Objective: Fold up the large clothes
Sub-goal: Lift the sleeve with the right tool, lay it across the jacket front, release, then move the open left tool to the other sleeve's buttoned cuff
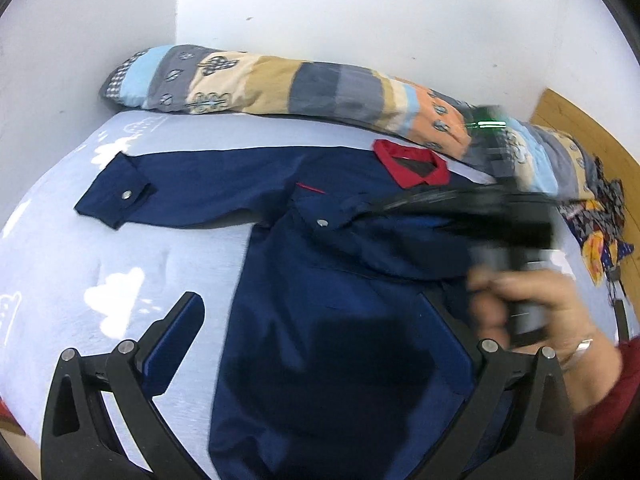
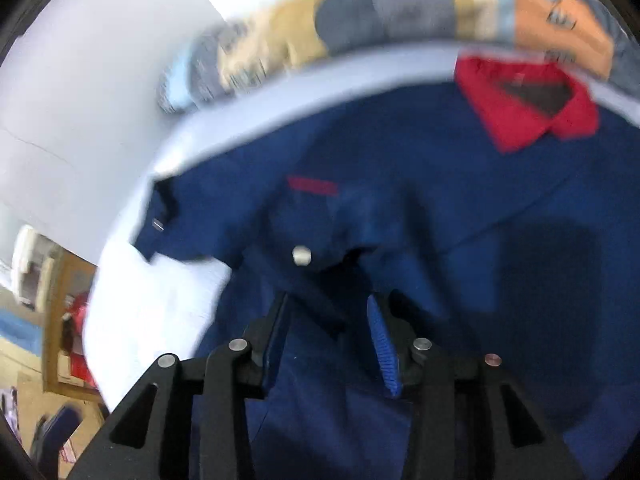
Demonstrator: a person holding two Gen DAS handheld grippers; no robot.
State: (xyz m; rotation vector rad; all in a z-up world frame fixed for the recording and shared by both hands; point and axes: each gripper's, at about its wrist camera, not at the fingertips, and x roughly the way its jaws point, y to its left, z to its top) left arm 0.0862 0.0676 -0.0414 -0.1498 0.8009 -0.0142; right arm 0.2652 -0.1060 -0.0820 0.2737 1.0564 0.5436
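**Jacket flat on bed**

Left gripper gaped wide above the jacket w/ nothing held. Right gripper was narrower, fabric between fingers; grip unclear. Only the left view showed the hand, sleeve cuff and pillow.

This is a home bedroom. A bed with a pale cloud-print sheet stands in the corner of white walls. A patchwork quilt lies along its far edge.

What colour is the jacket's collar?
Red; the collar shows sharpest in the left wrist view.
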